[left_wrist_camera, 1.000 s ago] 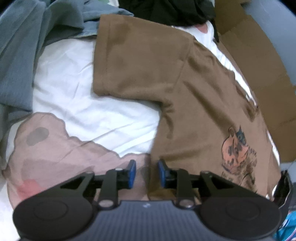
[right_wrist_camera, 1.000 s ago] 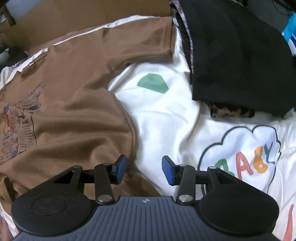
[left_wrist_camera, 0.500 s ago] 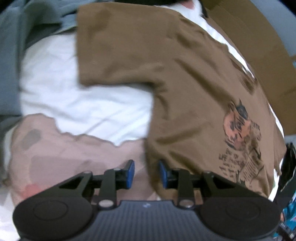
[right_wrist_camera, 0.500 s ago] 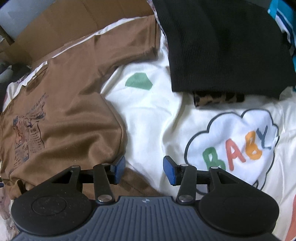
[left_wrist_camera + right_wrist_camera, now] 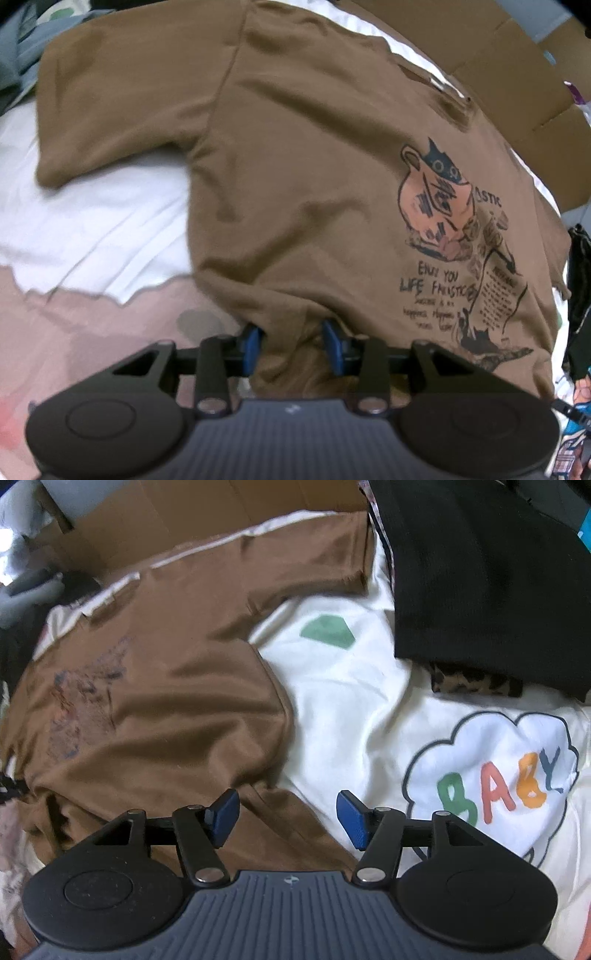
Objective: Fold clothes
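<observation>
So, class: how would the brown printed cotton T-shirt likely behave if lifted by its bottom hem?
The brown printed cotton T-shirt probably droops limply: it already creases on the bedding. Likely light, being thin. It may drag rather than slide, since the white sheet wrinkles.

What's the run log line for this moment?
left claw: opening over brown T-shirt hem | right claw: opening over hem corner | fold: not begun
</observation>
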Demonstrator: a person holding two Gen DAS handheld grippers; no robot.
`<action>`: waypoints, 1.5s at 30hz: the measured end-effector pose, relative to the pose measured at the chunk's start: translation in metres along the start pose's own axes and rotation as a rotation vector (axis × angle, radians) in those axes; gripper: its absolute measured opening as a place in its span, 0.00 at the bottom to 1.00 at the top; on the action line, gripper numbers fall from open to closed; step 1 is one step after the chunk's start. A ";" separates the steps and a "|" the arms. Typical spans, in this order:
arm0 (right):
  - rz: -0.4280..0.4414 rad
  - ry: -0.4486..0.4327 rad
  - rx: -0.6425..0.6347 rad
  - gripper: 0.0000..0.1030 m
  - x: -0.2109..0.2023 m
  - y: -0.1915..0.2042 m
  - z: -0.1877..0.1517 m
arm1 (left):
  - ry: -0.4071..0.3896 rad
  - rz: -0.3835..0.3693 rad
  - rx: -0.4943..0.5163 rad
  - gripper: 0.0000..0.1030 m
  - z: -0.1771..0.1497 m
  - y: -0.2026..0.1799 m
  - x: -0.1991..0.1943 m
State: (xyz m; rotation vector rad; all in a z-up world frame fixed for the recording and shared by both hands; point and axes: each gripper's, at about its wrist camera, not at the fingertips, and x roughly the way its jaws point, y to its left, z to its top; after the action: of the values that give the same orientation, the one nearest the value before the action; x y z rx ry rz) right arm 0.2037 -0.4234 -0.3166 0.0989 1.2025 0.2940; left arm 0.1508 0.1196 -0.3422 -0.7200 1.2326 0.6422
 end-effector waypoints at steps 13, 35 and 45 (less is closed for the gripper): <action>-0.089 0.089 0.057 0.64 0.015 -0.020 -0.017 | 0.134 -0.029 -0.250 0.37 -0.028 0.043 -0.024; -0.079 0.092 0.078 0.64 0.013 -0.019 -0.022 | 0.232 -0.065 -0.469 0.17 -0.034 0.045 -0.011; -0.069 0.093 0.074 0.65 0.017 -0.021 -0.021 | 0.244 -0.047 -0.471 0.28 -0.035 0.033 -0.001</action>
State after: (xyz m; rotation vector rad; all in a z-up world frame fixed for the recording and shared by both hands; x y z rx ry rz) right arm 0.1934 -0.4401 -0.3440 0.1086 1.3068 0.1950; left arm 0.1042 0.1126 -0.3513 -1.2458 1.2940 0.8355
